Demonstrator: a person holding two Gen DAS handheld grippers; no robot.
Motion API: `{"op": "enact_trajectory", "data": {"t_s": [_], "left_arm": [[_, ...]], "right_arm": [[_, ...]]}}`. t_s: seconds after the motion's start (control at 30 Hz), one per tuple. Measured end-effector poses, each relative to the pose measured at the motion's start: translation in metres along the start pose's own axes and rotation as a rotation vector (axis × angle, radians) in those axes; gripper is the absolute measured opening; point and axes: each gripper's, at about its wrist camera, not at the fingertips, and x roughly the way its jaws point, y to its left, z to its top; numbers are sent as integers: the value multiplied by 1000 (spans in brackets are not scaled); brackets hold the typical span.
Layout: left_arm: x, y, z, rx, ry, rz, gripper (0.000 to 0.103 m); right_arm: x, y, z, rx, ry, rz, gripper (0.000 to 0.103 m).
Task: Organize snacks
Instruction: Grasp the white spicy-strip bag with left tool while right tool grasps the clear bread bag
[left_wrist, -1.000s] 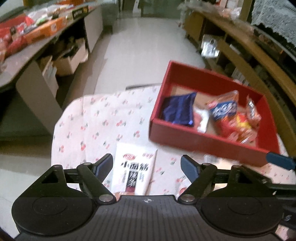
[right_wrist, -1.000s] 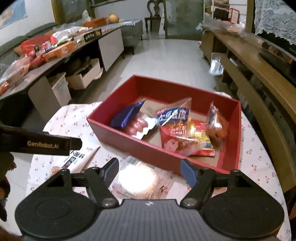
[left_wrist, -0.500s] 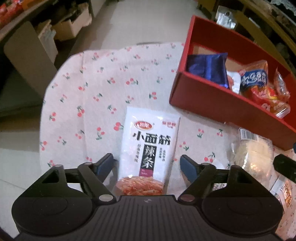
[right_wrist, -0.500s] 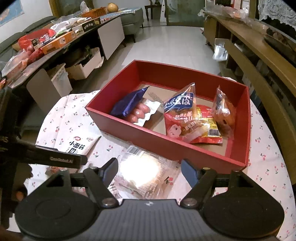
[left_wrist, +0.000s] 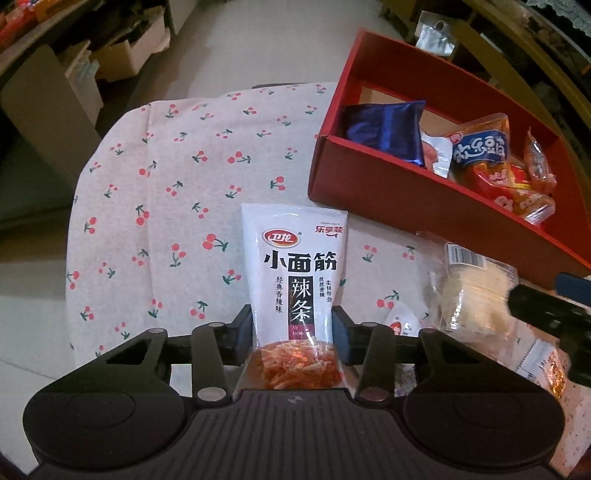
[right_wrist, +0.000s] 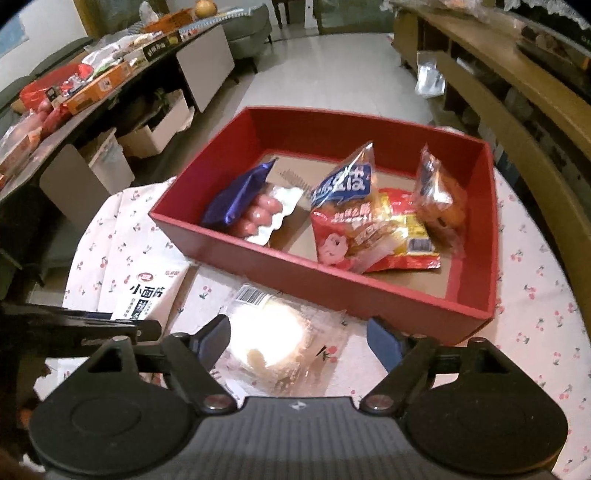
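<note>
A white spicy-strip packet (left_wrist: 295, 258) lies on the cherry-print tablecloth (left_wrist: 166, 192). My left gripper (left_wrist: 291, 326) points down over the packet's lower end, and its jaws are closing, with both pads against the packet's sides. A round pastry in a clear wrapper (right_wrist: 269, 339) lies in front of the red box (right_wrist: 332, 295). My right gripper (right_wrist: 299, 334) straddles the pastry; its jaws are opening and the pads stand clear of the wrapper. The box holds a blue packet (right_wrist: 236, 195), sausages (right_wrist: 258, 214) and several red and orange bags (right_wrist: 369, 229).
Small sachets (left_wrist: 402, 325) lie between the white packet and the pastry (left_wrist: 476, 295). A counter piled with snacks (right_wrist: 74, 85) runs along the left, with cardboard boxes (right_wrist: 159, 125) under it. A wooden shelf (right_wrist: 517, 92) stands on the right. The table's round edge falls off at left.
My left gripper sank over the white packet and its jaws came in onto the packet's sides. My right gripper dropped closer to the wrapped pastry and its jaws widened.
</note>
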Motion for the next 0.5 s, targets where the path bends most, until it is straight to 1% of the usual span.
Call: {"op": "enact_trajectory", "data": {"t_s": [0.1, 0.2, 0.3, 0.47, 0.5], "left_arm": [[0, 0, -2, 0, 7, -4, 51], [4, -4, 1, 9, 9, 2, 53], [5, -6, 0, 16, 5, 9, 57], [13, -11, -2, 34, 6, 39, 71], [15, -12, -2, 37, 10, 42, 71]], "right_arm": [[10, -2, 3, 51, 31, 19, 89], [20, 2, 3, 75, 59, 20, 90], [30, 10, 2, 68, 78, 7, 90], [38, 17, 4, 80, 83, -1, 90], [40, 17, 4, 73, 83, -6, 90]]}}
